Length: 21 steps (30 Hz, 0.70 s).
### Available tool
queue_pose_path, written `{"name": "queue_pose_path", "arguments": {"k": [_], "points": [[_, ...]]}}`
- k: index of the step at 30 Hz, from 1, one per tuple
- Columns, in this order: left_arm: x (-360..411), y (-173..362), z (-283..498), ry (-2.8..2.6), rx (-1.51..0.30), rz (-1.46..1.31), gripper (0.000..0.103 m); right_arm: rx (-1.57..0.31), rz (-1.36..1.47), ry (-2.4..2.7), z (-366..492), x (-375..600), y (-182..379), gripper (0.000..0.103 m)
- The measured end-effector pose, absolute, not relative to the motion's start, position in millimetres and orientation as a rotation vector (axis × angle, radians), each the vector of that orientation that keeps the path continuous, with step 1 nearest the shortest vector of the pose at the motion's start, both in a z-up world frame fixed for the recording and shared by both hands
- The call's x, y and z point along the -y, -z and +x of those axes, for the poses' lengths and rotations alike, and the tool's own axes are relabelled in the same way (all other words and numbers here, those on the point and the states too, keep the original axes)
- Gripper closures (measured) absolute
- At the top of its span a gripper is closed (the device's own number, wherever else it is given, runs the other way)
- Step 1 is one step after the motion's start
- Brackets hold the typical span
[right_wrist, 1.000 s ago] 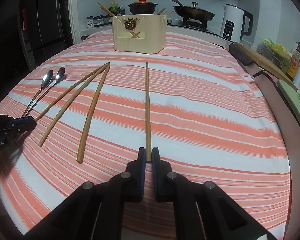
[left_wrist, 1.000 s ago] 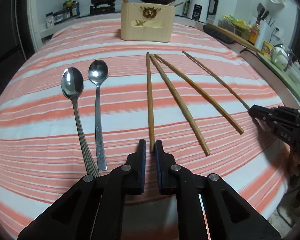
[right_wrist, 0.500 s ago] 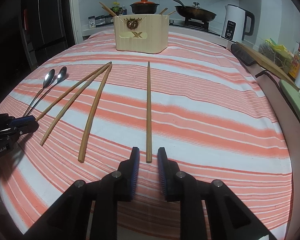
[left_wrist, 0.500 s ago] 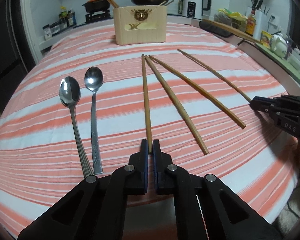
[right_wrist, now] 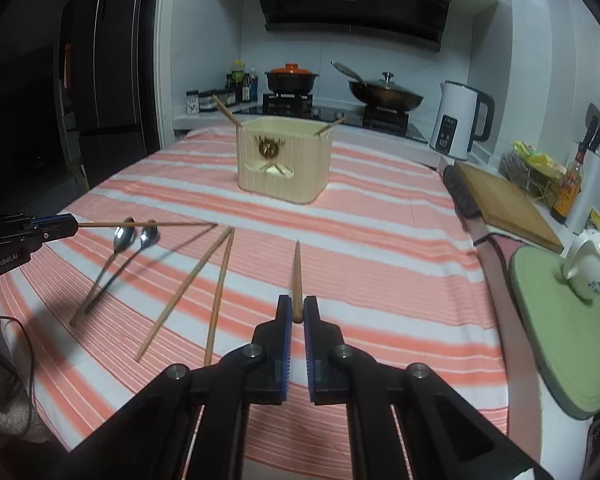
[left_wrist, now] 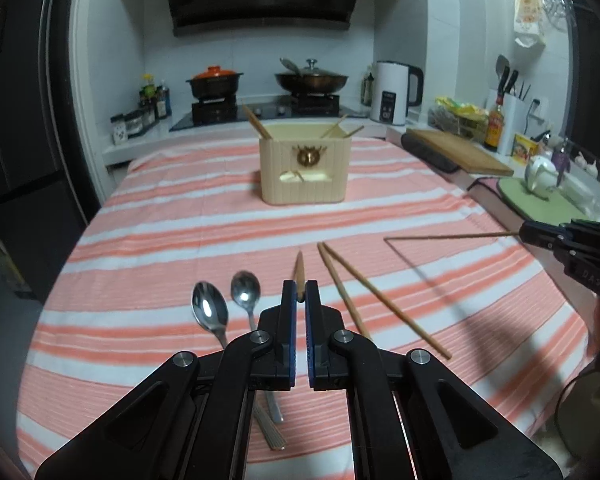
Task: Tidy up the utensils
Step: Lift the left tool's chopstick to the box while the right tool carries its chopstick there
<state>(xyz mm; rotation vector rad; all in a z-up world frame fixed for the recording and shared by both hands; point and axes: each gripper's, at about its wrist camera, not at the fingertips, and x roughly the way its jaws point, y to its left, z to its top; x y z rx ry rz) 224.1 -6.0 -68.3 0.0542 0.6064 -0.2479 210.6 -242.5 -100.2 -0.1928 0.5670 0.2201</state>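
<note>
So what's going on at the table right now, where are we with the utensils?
Both grippers have a chopstick each and hold them above the striped tablecloth. The left gripper is shut on the left chopstick; the right gripper is shut on the right chopstick. Two chopsticks and two spoons lie on the cloth. The cream utensil holder at the far end already has a few chopsticks in it.

The left gripper (left_wrist: 300, 294) is raised off the tabletop (left_wrist: 380, 208), level and pointing forward, its jaws pinched on the butt of a chopstick (left_wrist: 299, 270). The right gripper (right_wrist: 297, 308) sits at a similar height alongside, jaws likewise clamped on a second chopstick (right_wrist: 297, 276). Each gripper shows at the edge of the other's view, well apart
</note>
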Motion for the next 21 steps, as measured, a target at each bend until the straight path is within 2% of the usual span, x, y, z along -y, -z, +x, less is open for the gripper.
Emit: {"name": "queue_pose_path", "arguments": {"k": [8, 21], "points": [[-2.0, 19.8, 223.8, 0.289, -0.514, 0.009, 0.101, -0.482, -0.142, -0.265, 201.5, 237.3, 46.3, 0.097], [1.6, -10.3, 233.0, 0.330, -0.494, -0.050, 0.102, -0.472, -0.088, -0.309, 201.4, 231.5, 9.9, 0.097]]}}
